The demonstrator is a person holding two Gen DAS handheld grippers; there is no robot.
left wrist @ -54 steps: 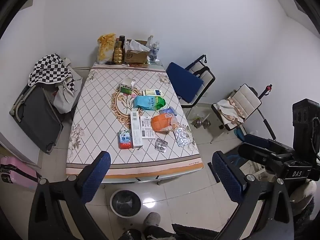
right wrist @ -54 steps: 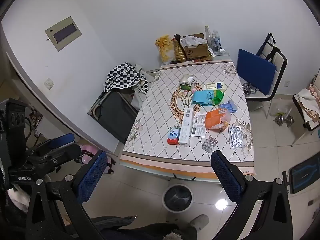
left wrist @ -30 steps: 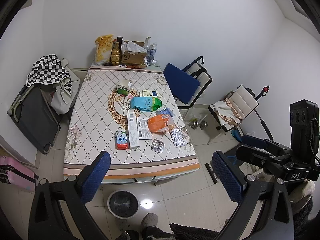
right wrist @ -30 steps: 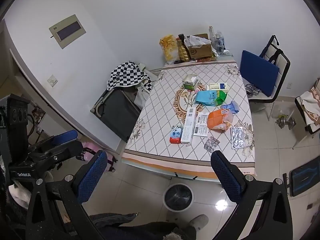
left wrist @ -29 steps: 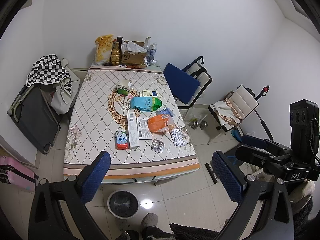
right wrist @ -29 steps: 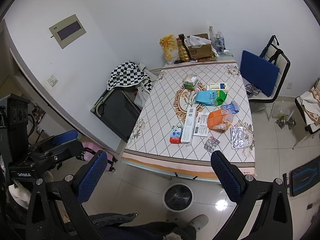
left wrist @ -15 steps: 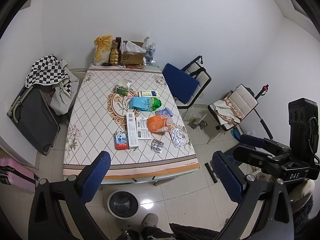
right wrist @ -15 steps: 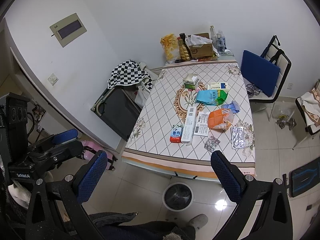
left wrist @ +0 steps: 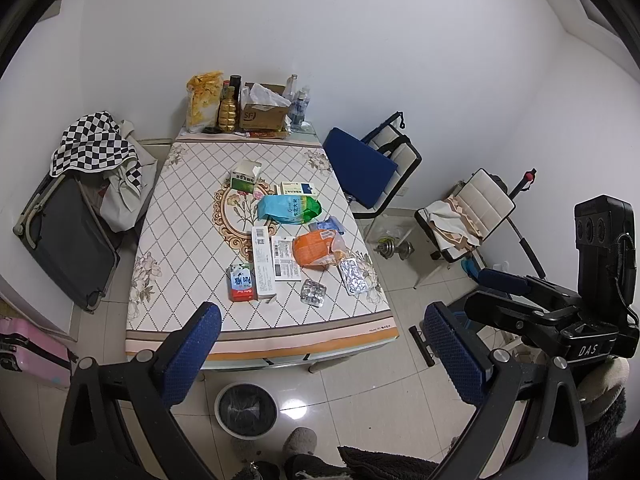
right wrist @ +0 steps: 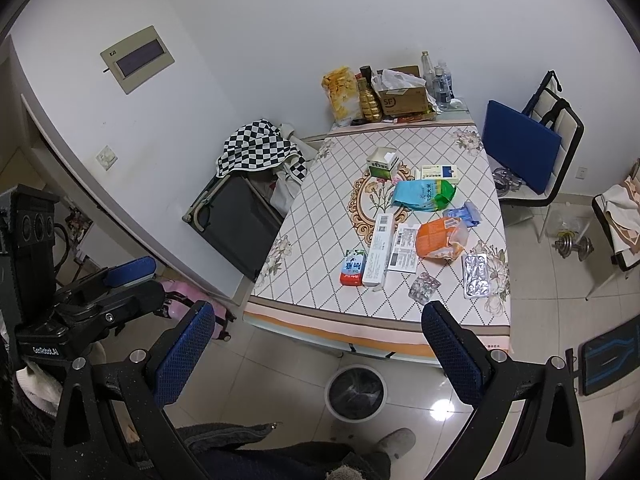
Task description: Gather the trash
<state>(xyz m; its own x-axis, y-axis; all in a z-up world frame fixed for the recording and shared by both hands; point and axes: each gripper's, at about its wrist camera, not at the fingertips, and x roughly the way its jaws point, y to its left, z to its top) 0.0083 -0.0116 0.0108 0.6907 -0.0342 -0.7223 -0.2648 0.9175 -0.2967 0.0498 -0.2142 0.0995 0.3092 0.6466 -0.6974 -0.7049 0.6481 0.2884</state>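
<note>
Grippers (left wrist: 320, 356) pulled back slightly from table (left wrist: 184, 240); litter untouched

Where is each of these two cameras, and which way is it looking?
Left wrist: on the left gripper, high, facing down at the table; its open fingers and the right gripper show.
Right wrist: on the right gripper, same aim; the left gripper at left.
Shared: table, orange bag, trash bin.

Open floor is lying between both spread tongs and the worktop (left wrist: 176, 240), whose left half is sitting bare while packets (left wrist: 316, 246) are crowding its centre and right, and a bin (left wrist: 246, 410) is standing at lower centre below its near edge.
</note>
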